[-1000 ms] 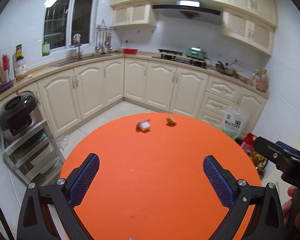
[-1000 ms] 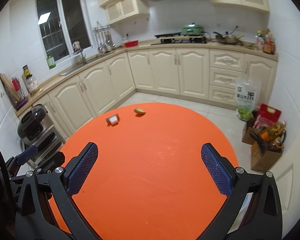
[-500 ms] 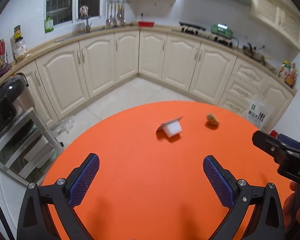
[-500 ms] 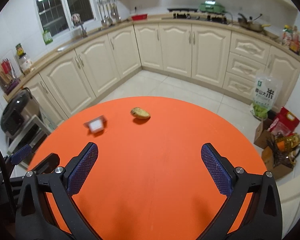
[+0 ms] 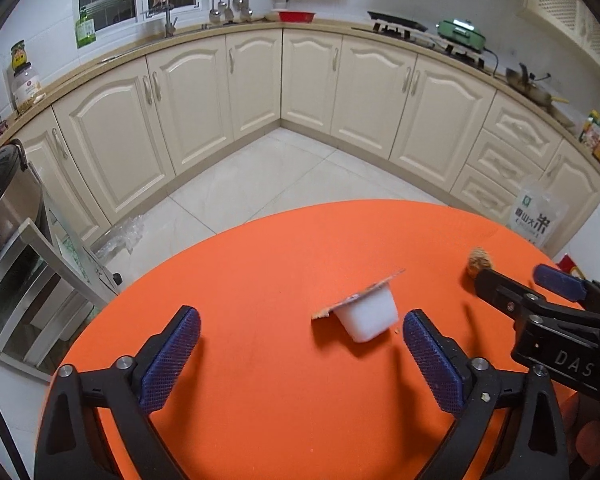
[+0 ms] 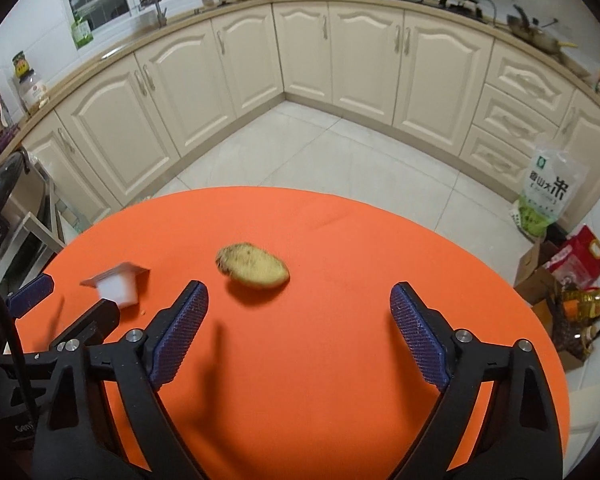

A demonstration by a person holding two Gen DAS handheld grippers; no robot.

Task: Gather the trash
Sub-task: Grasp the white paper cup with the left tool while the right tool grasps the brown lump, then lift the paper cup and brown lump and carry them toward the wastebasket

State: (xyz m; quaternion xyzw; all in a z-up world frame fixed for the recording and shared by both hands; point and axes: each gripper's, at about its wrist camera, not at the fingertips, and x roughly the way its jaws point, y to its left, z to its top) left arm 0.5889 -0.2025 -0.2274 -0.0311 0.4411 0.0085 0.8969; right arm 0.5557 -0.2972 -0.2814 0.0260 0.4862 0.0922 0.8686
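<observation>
The small white plastic cup with its peeled foil lid point(image 5: 366, 318) lies tipped on its side on the round orange table point(image 5: 260, 400), a leftover to be cleared. The left gripper point(image 5: 300, 350) reaches toward that cup: its blue-padded jaws have just been narrowing but stand released, nothing between the pads, and the cup lies just beyond the fingertips, nearer the right-hand pad. The approach is steep from above, probably so the pads can settle either side of the cup's body.

From the cup, the right gripper point(image 6: 298, 318) works just alongside, over the brownish oval food scrap point(image 6: 254, 266). Its jaws too have just been closing partway and remain unclenched, empty; the scrap lies just past the tips, off toward the left-hand pad. Each claw seems set to take its own piece.

Beyond the cup, past the table's far edge, lie pale floor tiles point(image 5: 268, 176) and the cream cabinet doors point(image 5: 312, 76).
</observation>
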